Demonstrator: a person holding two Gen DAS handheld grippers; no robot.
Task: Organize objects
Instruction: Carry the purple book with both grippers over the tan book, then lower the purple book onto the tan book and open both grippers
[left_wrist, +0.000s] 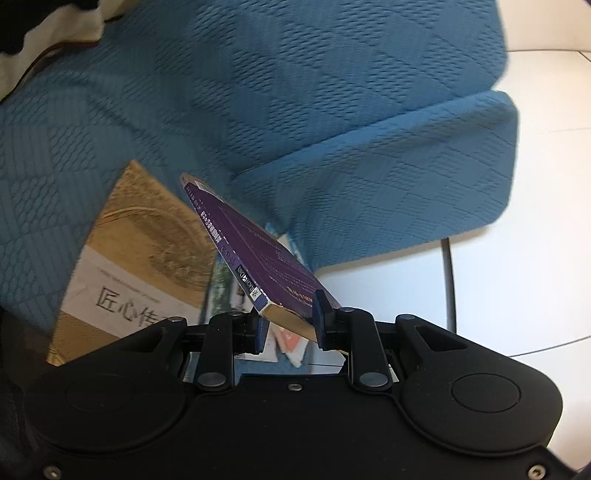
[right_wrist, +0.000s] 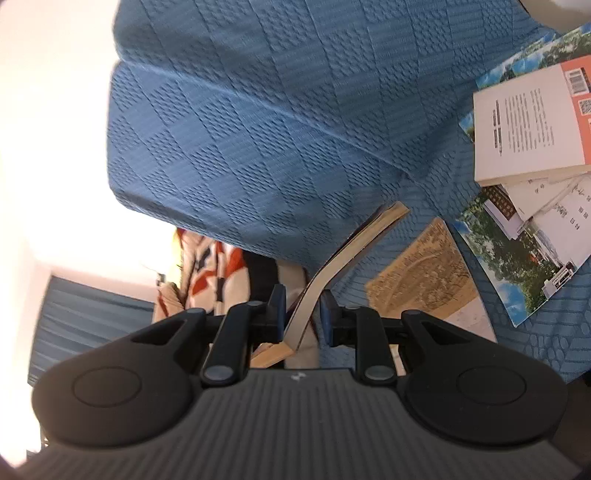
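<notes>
My left gripper (left_wrist: 290, 322) is shut on the near corner of a purple book (left_wrist: 258, 254), which sticks out tilted over the blue quilted sofa (left_wrist: 332, 92). The blue pads (left_wrist: 320, 314) press its cover and cream page edge. In the right wrist view, my right gripper (right_wrist: 302, 312) is shut on a thin book seen edge-on (right_wrist: 351, 247). Its cream pages curve away toward the sofa cover (right_wrist: 258, 129). Neither view shows the other gripper.
A golden-covered book (left_wrist: 140, 240) lies flat on the sofa, also seen as the golden-covered book (right_wrist: 424, 273). Several more books (right_wrist: 528, 125) and a landscape-cover book (right_wrist: 517, 258) lie spread at the right. White tiled floor (left_wrist: 535, 258) runs beside the sofa. Patterned orange-and-white cloth (right_wrist: 207, 273) shows behind.
</notes>
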